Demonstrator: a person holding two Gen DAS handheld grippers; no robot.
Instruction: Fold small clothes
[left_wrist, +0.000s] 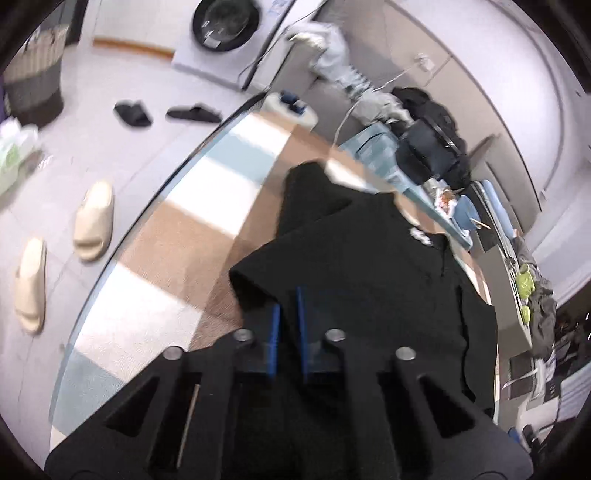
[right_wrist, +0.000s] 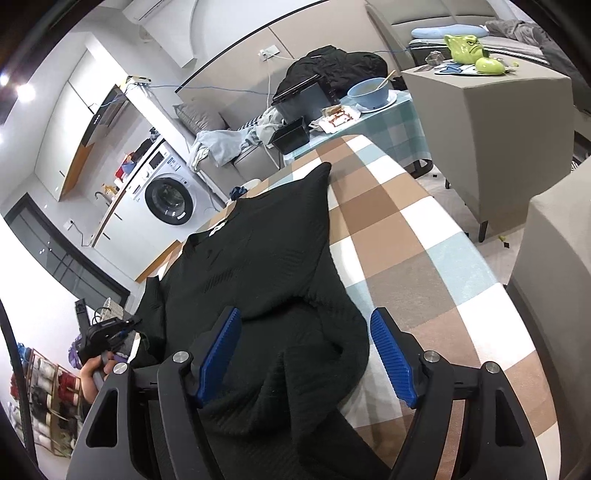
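Note:
A black short-sleeved shirt (left_wrist: 369, 266) lies on a table with a checked cloth (left_wrist: 155, 236). My left gripper (left_wrist: 289, 299) has its blue pads nearly together, shut on a fold of the shirt near one sleeve. In the right wrist view the shirt (right_wrist: 258, 258) lies spread with one sleeve pointing away. My right gripper (right_wrist: 306, 325) is open, its blue pads wide apart above the bunched near edge of the shirt. The left gripper also shows in the right wrist view (right_wrist: 125, 326), held by a hand at the shirt's left side.
The checked table (right_wrist: 424, 258) has a curved edge. Beige slippers (left_wrist: 92, 221) and black slippers (left_wrist: 133, 112) lie on the floor. A washing machine (right_wrist: 170, 197), a sofa with clothes (right_wrist: 221, 144), a side table with a bowl (right_wrist: 369, 90) and a grey cabinet (right_wrist: 498, 122) stand around.

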